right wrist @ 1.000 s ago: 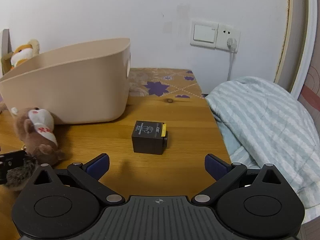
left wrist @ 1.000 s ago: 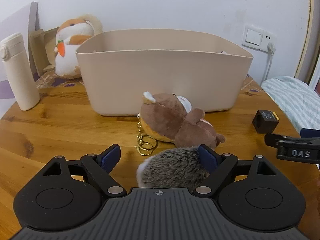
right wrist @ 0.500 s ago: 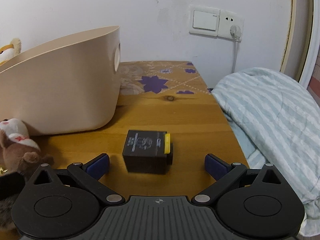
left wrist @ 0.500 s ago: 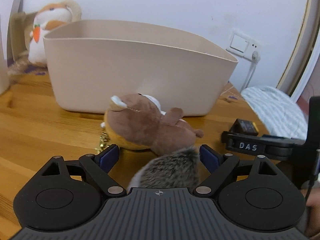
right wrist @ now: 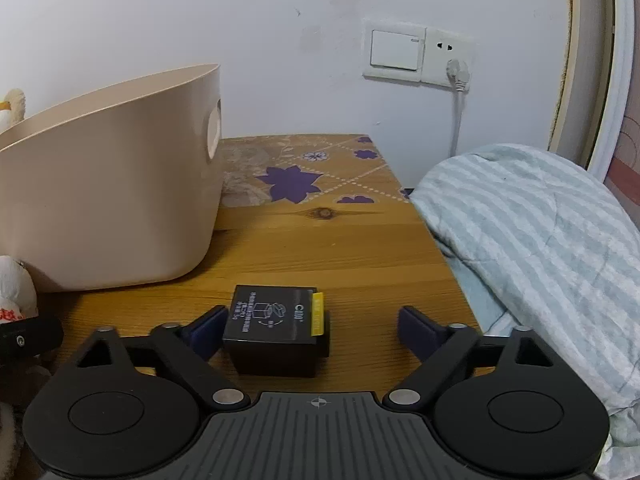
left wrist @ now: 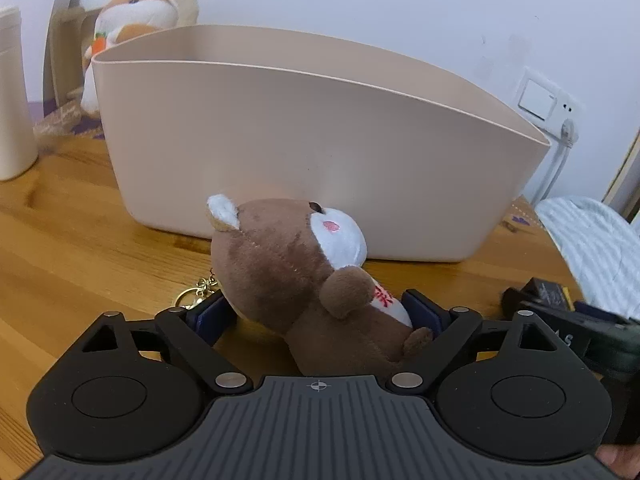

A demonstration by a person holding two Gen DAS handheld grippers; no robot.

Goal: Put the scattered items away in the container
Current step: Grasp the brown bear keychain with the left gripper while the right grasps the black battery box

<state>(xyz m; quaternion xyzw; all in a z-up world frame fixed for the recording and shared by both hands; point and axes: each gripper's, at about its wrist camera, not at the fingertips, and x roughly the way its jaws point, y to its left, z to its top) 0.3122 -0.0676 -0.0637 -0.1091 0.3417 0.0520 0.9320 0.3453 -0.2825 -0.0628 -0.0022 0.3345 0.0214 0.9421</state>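
A brown and white plush toy (left wrist: 304,276) with a gold keyring (left wrist: 192,294) lies on the wooden table in front of the beige container (left wrist: 312,152). My left gripper (left wrist: 318,312) is open, with its fingers on either side of the plush's body. A small black box (right wrist: 276,328) with a yellow tab stands on the table between the open fingers of my right gripper (right wrist: 312,330), close to the left finger. The container's end (right wrist: 112,208) shows at the left of the right wrist view. The box (left wrist: 554,292) also shows at the right of the left wrist view.
A cream flask (left wrist: 14,108) and an orange and white plush (left wrist: 132,28) stand behind the container at the left. A striped blanket (right wrist: 540,248) lies past the table's right edge. A wall switch and socket (right wrist: 416,54) are behind. The right gripper's body (left wrist: 576,332) is at the left gripper's right.
My left gripper has moved forward past the grey furry toy, and its fingers are now around the brown plush. My right gripper has moved forward so the black box sits between its fingers.
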